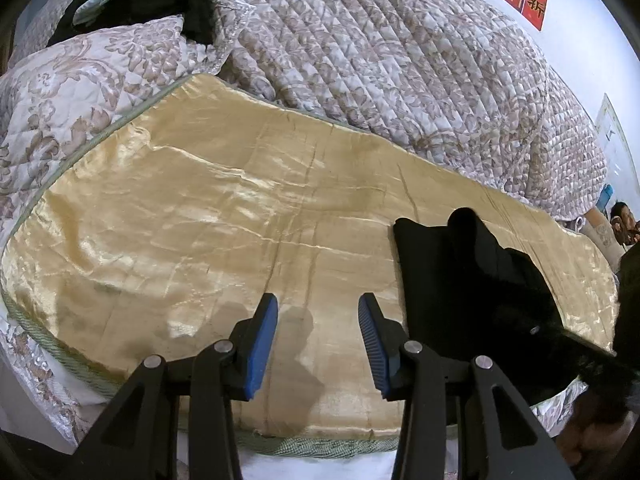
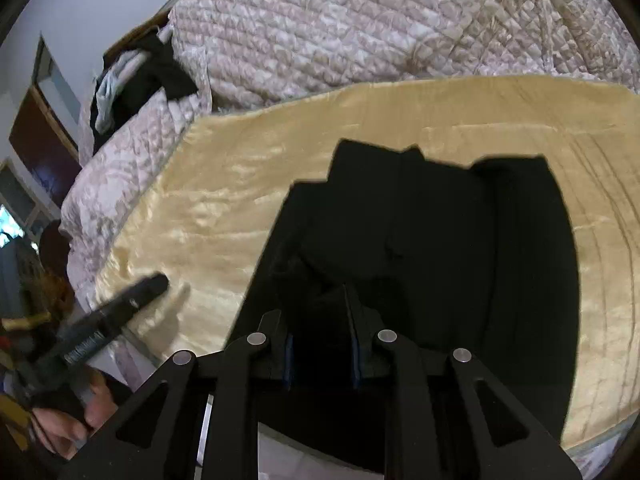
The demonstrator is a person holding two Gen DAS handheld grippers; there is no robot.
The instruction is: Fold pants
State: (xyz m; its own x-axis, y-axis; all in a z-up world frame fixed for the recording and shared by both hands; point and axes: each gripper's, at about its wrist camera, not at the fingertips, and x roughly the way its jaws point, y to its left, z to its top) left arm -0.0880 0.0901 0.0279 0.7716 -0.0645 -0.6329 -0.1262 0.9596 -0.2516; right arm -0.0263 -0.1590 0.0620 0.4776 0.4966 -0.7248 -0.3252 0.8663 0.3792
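Observation:
The black pants (image 2: 440, 240) lie partly folded on a golden satin cloth (image 2: 240, 180) spread over the bed. My right gripper (image 2: 320, 320) is shut on a bunched fold of the pants at their near edge, and the fabric hides its pads. In the left wrist view the pants (image 1: 460, 280) lie to the right of my left gripper (image 1: 318, 304). That gripper hovers open over the bare satin cloth (image 1: 180, 220) with nothing between its blue pads. The right wrist view shows the left gripper (image 2: 152, 284) at lower left, held by a hand (image 2: 64, 420).
A quilted floral bedspread (image 1: 380, 60) is heaped behind the cloth. A pile of dark and pale clothes (image 1: 188, 4) sits at the far left of the bed. A person (image 1: 622, 220) is at the right edge. The bed's near edge runs just below the grippers.

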